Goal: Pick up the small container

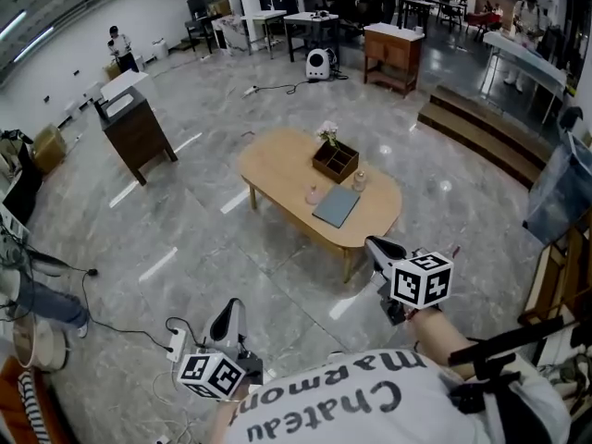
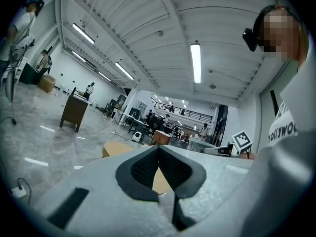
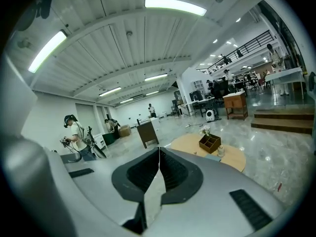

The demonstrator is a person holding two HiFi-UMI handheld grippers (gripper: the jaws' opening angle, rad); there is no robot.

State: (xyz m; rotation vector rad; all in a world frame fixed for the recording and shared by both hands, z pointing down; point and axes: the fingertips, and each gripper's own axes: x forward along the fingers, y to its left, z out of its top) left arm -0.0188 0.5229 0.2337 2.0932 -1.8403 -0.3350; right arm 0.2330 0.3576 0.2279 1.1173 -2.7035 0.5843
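Small container (image 1: 359, 181): 1 pale jar on the oval wooden table (image 1: 277, 169), just beside the near corner of the wooden divided box (image 1: 335, 161), well apart from both grippers.

Head view:
- The table edges are free, with open grey marble floor (image 1: 213, 248) on all sides.
- 1 dark cabinet (image 1: 136, 132) stands well apart to the left, and low wooden steps (image 1: 481, 132) to the right.
- On the tabletop, 1 grey-blue pad (image 1: 336, 205) lies near the front edge, with 1 small pink item (image 1: 314, 195) beside it. The box holds flowers.
- A power strip (image 1: 176, 345) and its cable lie on the floor near the left gripper (image 1: 228, 322).
- The right gripper (image 1: 376, 245) is short of the table's near edge.

Left gripper view:
- The left gripper (image 2: 158, 153) has its jaws together, with nothing between them.
- A slice of the table (image 2: 116, 149) shows beyond them, and the cabinet (image 2: 74, 111) stands at left.

Right gripper view:
- The right gripper (image 3: 159, 153) has its jaws together and empty.
- The table (image 3: 234, 159) lies ahead to the right, carrying the box (image 3: 210, 142) and the small container (image 3: 220, 151).
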